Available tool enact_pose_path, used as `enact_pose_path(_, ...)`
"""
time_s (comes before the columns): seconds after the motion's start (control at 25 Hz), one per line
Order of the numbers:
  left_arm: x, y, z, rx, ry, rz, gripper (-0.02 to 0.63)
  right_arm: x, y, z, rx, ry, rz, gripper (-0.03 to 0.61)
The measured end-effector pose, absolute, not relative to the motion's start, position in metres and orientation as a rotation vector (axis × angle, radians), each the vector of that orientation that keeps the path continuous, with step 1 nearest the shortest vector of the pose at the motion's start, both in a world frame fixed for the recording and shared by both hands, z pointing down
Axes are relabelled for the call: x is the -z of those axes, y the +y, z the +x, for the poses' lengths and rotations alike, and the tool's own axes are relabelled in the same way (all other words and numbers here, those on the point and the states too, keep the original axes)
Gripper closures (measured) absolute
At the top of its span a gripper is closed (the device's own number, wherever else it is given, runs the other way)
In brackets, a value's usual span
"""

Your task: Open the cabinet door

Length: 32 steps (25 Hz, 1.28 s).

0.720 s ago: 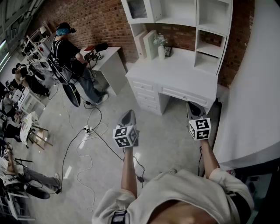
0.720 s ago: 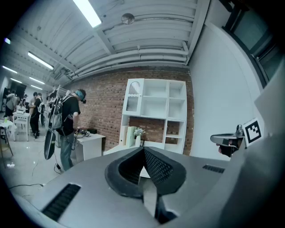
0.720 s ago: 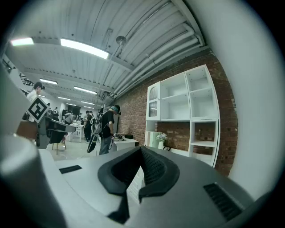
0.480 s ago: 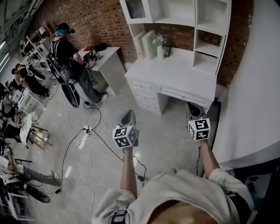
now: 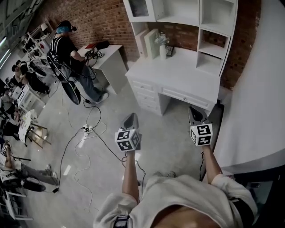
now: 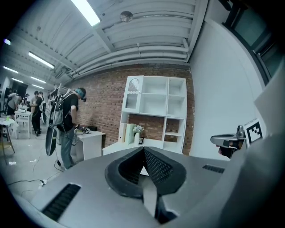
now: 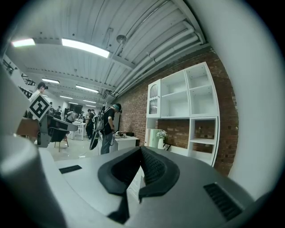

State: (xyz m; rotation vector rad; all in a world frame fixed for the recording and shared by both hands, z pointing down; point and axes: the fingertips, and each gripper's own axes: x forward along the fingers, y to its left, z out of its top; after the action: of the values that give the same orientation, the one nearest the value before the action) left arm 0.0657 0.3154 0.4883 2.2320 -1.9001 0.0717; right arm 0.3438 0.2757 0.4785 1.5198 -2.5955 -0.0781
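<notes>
Head view: left gripper (image 5: 130, 119) and right gripper (image 5: 196, 113) are held over the floor (image 5: 165, 143) in front of the white desk (image 5: 187, 72), well apart from it. Both grippers' jaws are clenched together, nothing between them. The cabinet door (image 5: 139, 8), glass-fronted and closed, sits at the top left corner of the hutch (image 5: 200, 26) on the desk's back edge, untouched.

Bright ceiling tube lights (image 6: 84, 11) give even, muted light; fisheye bends the edges, corners black.
</notes>
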Motion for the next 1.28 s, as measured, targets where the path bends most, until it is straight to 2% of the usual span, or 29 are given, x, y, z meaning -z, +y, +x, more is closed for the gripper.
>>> enact_pose_path(0.48,-0.506,0.257,0.063,-0.099,-1.871,2.236,0.588,-0.492,0.223,0.33,0.078,-2.594,1.492,0.565)
enact_pose_path(1.28,-0.496,0.019,-0.008,-0.082,-1.781,2.32,0.588,-0.471,0.001,0.241,0.13,-2.571,1.536,0.565)
